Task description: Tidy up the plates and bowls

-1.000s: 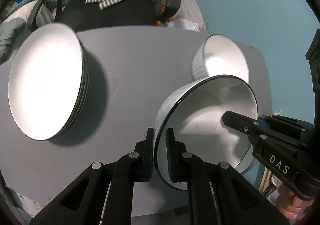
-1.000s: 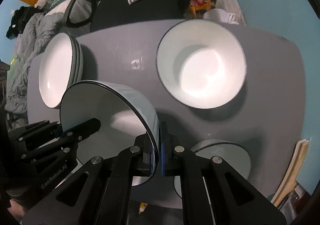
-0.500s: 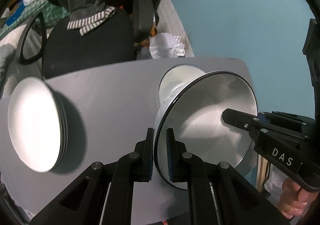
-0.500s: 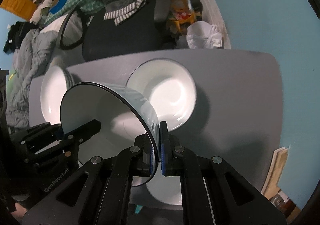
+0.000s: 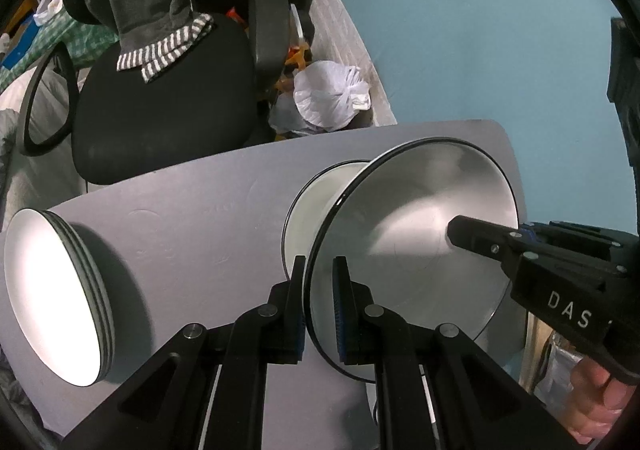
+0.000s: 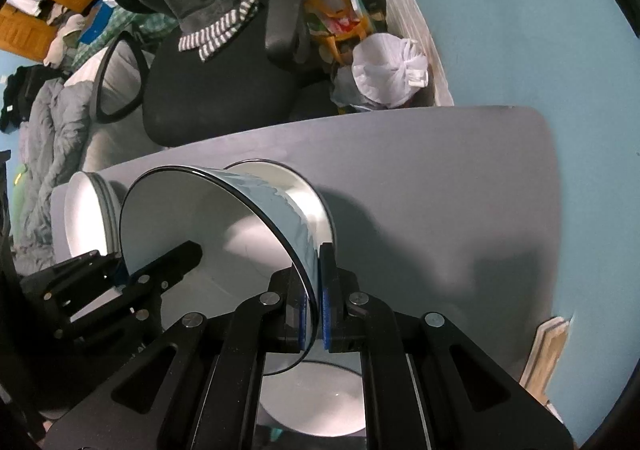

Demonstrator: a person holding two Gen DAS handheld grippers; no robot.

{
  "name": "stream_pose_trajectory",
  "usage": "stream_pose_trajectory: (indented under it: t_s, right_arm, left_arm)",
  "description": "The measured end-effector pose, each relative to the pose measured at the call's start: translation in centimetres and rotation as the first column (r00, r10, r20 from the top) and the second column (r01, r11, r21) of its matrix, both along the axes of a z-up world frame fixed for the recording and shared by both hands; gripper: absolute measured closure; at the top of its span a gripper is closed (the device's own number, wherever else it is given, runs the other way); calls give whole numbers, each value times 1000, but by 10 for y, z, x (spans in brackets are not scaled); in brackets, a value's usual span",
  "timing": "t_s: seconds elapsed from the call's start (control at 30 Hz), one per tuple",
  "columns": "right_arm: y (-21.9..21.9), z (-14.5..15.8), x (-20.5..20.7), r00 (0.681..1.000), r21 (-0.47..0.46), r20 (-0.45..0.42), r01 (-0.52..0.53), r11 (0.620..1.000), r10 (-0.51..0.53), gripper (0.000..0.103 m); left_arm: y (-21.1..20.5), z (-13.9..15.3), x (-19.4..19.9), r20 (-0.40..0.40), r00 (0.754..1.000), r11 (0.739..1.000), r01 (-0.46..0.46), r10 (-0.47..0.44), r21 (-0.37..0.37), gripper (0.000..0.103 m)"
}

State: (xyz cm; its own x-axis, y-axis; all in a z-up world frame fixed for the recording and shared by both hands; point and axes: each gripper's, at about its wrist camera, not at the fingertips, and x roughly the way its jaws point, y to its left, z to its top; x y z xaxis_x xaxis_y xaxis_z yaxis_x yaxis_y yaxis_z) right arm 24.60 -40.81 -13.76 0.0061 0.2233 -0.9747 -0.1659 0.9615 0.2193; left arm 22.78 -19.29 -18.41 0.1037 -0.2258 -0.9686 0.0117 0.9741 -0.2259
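Plates (image 5: 52, 302) already stacked on the desk (image 5: 208, 217), both my jaws clamped on this bowl (image 5: 412, 250), more bowls left to nest.

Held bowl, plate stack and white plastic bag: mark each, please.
held bowl (image 5: 420, 250), left wrist view, inner wall.
plate stack (image 5: 48, 302), left wrist view, top plate's face.
white plastic bag (image 6: 384, 69), right wrist view, bulging middle.

- The bowl (image 5: 420, 234) is white inside with a thin black rim; its outside is pale blue-grey.
- The stack of plates (image 5: 52, 302) is white.
- The table (image 5: 192, 226) is plain grey.
- The office chair (image 6: 216, 89) is black.
- The cloth (image 6: 218, 31) has grey-and-white stripes.
- The wall (image 5: 480, 29) is light blue.
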Motion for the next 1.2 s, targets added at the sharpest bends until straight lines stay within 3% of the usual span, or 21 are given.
stream_pose_trajectory:
  t_s: [0.47,0.67,0.73,0.87,0.93,1.0,1.03,1.07,1.1,1.2]
  right_arm:
    - [-2,-22,10,998,-16,-57,2,1000,-3,96]
    - [-3,-23,17,995,-4,-100,12,1000,-12,91]
    - [-2,-22,19,995,-5,-98,11,1000,-12,88]
    - [2,-15,22,997,-25,-75,0,1000,-2,69]
    - [4,-14,22,998,-38,-63,-13,999,10,67]
    - [6,-13,22,998,-48,-54,-18,999,15,63]
    - [6,-13,22,999,-55,-49,-24,998,21,62]
    - [7,-13,22,999,-60,-46,-29,998,26,61]
    - [7,-13,22,999,-63,-45,-33,997,30,60]
    - [8,-16,21,998,-68,-48,-36,997,33,60]
  left_arm:
    - [-7,-20,4,-61,998,999,22,-20,27,92]
    - [-6,-20,8,-69,997,999,22,-21,25,92]
    - [-5,-19,9,-64,998,999,18,-16,30,92]
    - [-5,-18,10,-62,998,999,24,-22,32,90]
    - [-6,-16,10,-61,998,999,32,-29,43,90]
    - [-7,-13,10,-60,998,998,38,-35,50,86]
    - [-7,-11,9,-61,997,998,42,-39,55,79]
    - [-8,-8,9,-60,997,995,45,-40,87,59]
    - [-8,-5,8,-49,998,992,48,-42,115,51]
    - [-8,4,5,7,997,986,73,-75,153,46]
